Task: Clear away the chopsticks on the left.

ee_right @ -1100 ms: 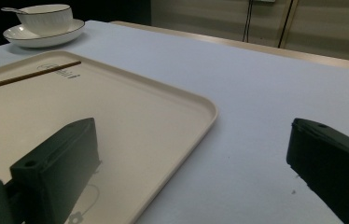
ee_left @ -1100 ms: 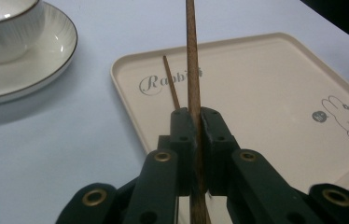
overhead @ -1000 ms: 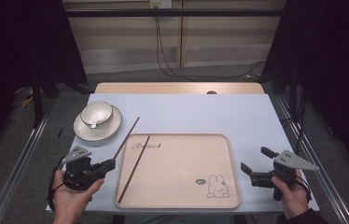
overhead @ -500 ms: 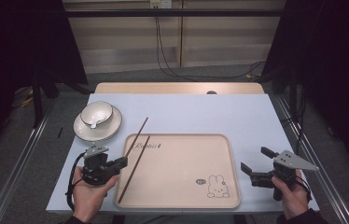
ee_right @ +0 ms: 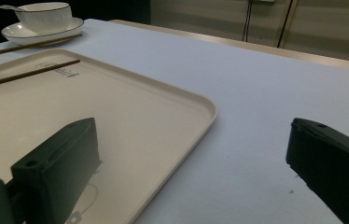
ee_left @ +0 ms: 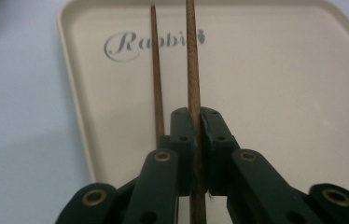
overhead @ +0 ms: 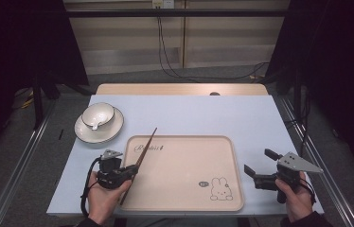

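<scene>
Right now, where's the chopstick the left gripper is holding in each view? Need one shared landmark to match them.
High view: held chopstick slants up-right from the left gripper, over the tray's left edge.
Left gripper view: it runs straight up the middle, clamped between the jaws.
Right gripper view: I cannot tell it from the other of the two sticks at far left.
Shared landmark: the script print on the tray.
</scene>
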The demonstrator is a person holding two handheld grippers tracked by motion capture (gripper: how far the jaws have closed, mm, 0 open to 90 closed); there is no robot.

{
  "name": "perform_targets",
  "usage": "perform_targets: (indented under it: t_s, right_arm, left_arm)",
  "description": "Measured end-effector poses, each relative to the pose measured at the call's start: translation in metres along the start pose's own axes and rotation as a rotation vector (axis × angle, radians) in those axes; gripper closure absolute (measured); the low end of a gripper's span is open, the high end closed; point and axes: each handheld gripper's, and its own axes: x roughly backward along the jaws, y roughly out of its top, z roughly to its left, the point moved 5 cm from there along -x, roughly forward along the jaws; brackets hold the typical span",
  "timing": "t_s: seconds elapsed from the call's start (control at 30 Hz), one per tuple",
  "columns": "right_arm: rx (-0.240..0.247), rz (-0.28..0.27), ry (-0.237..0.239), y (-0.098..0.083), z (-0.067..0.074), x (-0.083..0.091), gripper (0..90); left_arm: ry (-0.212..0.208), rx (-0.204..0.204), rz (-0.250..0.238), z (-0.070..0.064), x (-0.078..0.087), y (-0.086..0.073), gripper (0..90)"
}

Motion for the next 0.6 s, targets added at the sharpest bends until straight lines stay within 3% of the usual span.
perform_targets:
  t_s: [0.3, 0.43, 0.6]
  right_arm:
    - [0.0, 0.001, 0.001, 0.0, 0.0, 0.0, 2.3]
    - [0.001, 0.0, 0.001, 0.0, 0.0, 0.0, 2.3]
    - [-0.002, -0.003, -0.002, 0.0, 0.0, 0.0, 2.4]
  left_arm:
    - [0.02, 0.007, 0.05, -0.003, -0.008, -0.013, 84.6]
    - [0.029, -0.036, 0.079, -0.004, -0.014, -0.015, 84.5]
    - [0.036, -0.039, 0.085, -0.005, -0.017, -0.017, 84.4]
